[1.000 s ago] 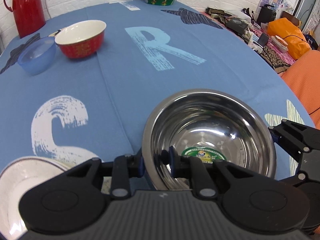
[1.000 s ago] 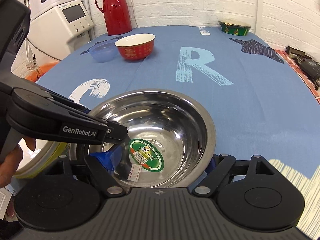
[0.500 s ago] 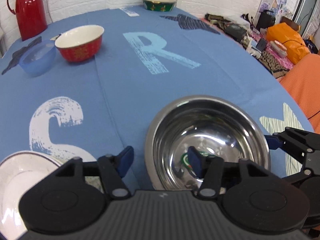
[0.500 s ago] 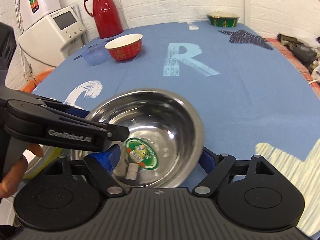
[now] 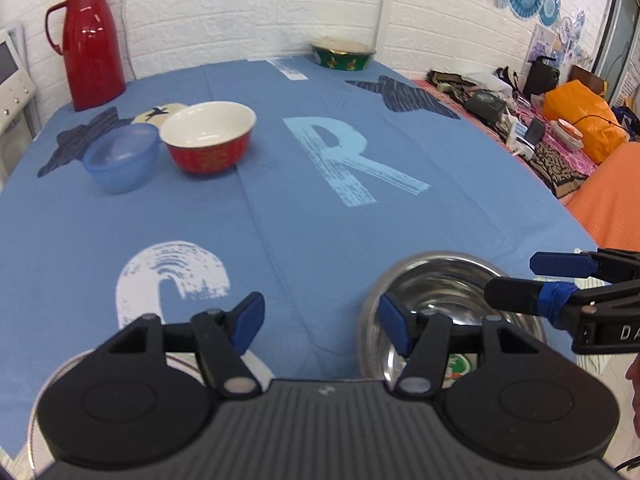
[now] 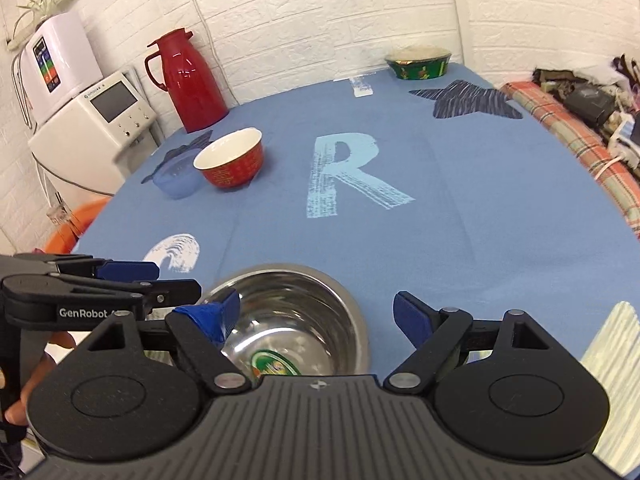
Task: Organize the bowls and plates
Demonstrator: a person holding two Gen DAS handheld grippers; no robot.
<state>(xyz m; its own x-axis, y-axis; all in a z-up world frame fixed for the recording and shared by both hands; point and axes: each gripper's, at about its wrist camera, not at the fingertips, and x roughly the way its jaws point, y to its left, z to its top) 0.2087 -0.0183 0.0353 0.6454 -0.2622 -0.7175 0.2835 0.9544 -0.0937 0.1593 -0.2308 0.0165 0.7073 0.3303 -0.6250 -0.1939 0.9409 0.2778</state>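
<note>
Steel bowl (image 6: 296, 320): near edge of blue-clothed worktop (image 5: 280, 208), unheld. Left gripper (image 5: 320, 322): fingers wide, empty. Right gripper (image 6: 316, 314): fingers wide, over bowl, empty. Red bowl (image 5: 210, 142), blue bowl (image 5: 120, 158): side by side, far left. Green bowl (image 5: 344, 54): far edge.

We list a blue cloth (image 5: 320, 232) printed with a pale blue R (image 5: 344, 160), a white C (image 5: 168, 276) and dark striped stars (image 5: 404, 98); on it a shiny steel bowl (image 6: 296, 312) with a green, red-edged label (image 6: 276, 364), a red bowl (image 5: 210, 140) with gold marks and a cream inside, a clear blue bowl (image 5: 120, 156), and a green bowl (image 5: 344, 56) with gold figures. We add a glossy red jug (image 5: 90, 44), white brick wall (image 6: 320, 12) and black grippers with blue pads (image 6: 408, 316).
</note>
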